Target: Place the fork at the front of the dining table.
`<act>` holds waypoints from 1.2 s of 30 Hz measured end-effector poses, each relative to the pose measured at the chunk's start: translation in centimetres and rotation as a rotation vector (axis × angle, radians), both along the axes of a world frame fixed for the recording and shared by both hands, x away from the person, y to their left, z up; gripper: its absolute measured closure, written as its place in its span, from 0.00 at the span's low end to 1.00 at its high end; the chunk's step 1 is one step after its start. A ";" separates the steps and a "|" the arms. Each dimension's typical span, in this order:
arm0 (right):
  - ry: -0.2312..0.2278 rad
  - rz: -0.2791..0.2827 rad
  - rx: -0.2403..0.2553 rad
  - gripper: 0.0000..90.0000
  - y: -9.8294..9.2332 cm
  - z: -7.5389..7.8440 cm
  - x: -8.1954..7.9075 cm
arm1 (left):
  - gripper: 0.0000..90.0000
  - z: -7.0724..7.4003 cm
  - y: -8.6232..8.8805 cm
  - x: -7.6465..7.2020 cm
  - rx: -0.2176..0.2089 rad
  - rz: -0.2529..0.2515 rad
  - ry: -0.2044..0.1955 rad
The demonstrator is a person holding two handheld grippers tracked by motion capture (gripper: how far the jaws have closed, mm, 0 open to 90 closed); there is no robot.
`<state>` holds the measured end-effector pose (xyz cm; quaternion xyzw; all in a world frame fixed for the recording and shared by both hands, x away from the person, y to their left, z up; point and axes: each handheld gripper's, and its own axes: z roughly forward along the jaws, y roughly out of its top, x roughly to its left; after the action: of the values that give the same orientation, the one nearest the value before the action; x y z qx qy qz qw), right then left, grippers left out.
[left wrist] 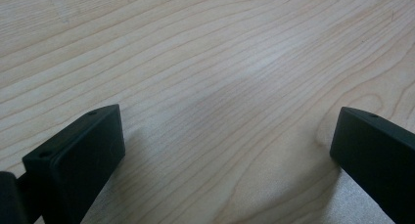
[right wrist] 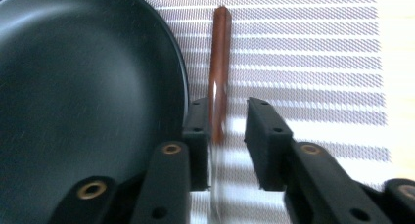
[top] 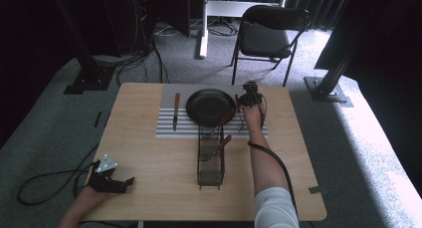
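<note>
A brown-handled utensil (right wrist: 219,62) lies on the striped placemat (right wrist: 318,62), just right of the black plate (right wrist: 88,87). My right gripper (right wrist: 227,106) is open around it: the handle's lower end and the metal part run between the jaws, close against the left one. From above, the right gripper (top: 249,97) is at the plate's (top: 210,106) right edge. My left gripper (top: 125,182) rests at the table's near left corner. It stands open over bare wood (left wrist: 228,117), with nothing between its jaws.
A brown-handled knife (top: 176,111) lies on the placemat (top: 166,128) left of the plate. A wire basket (top: 210,163) with two brown-handled utensils stands in the table's middle, near my right forearm. A folding chair (top: 266,34) stands beyond the table.
</note>
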<state>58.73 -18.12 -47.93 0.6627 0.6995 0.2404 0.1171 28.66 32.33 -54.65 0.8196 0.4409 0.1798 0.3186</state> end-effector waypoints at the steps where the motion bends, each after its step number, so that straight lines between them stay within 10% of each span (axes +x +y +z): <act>1: -0.002 0.007 0.016 0.75 -0.4 0.2 -0.8 | 0.00 0.0 0.0 0.0 -0.001 0.001 0.000; 11: 0.011 0.053 0.031 0.74 -1.4 -1.0 -5.8 | 0.00 0.0 -0.1 -0.1 -0.002 0.011 0.000; 27: 0.030 0.061 0.004 0.95 -1.1 -2.4 -5.8 | 0.00 0.0 -0.1 -0.1 -0.002 0.011 0.000; 36: 0.019 0.031 0.052 0.72 -2.8 -2.6 -6.7 | 0.00 0.0 -0.1 -0.1 -0.002 0.011 0.000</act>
<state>52.02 -20.91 -50.54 0.6570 0.7042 0.2539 0.0894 28.61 32.27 -54.66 0.8169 0.4455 0.1814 0.3184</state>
